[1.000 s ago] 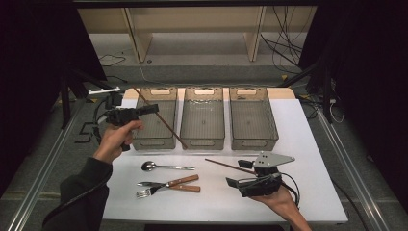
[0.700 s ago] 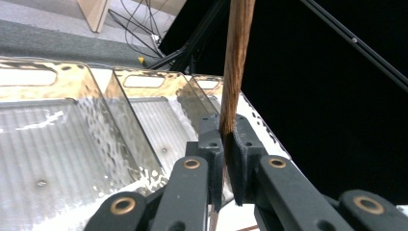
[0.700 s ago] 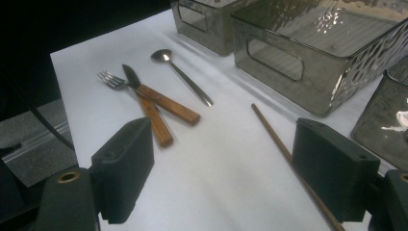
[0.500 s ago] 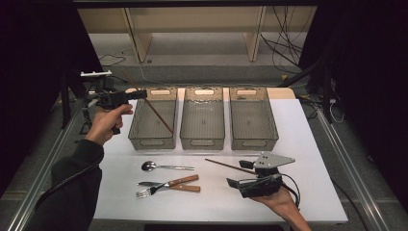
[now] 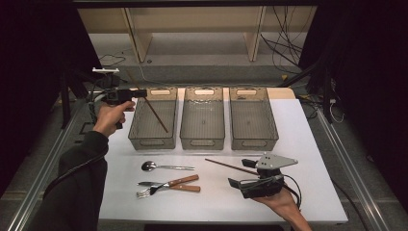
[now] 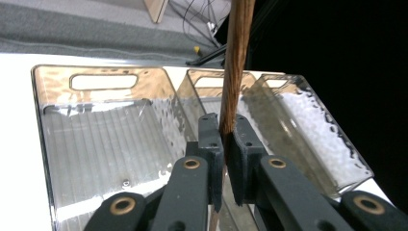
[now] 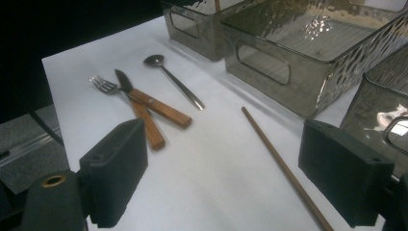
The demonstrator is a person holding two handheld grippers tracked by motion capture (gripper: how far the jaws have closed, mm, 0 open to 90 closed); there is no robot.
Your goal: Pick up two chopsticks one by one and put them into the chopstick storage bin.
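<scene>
- Left gripper [image 6: 223, 139] pinches a chopstick [image 6: 235, 67] above the left bin [image 5: 153, 118].
- Right gripper [image 7: 226, 168] rests spread on the table [image 5: 317, 144], astride a second chopstick [image 7: 284, 166].
- Spoon [image 5: 166, 167], knife [image 5: 168, 185] and fork [image 5: 166, 185] lie nearby.

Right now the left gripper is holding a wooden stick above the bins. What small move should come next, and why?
Probably lower the left gripper a little toward the left bin. It is shut on the chopstick, whose far end already slants down inside that bin, so easing down before opening should keep it from bouncing out. The second chopstick lies on the table by the open right gripper.
</scene>
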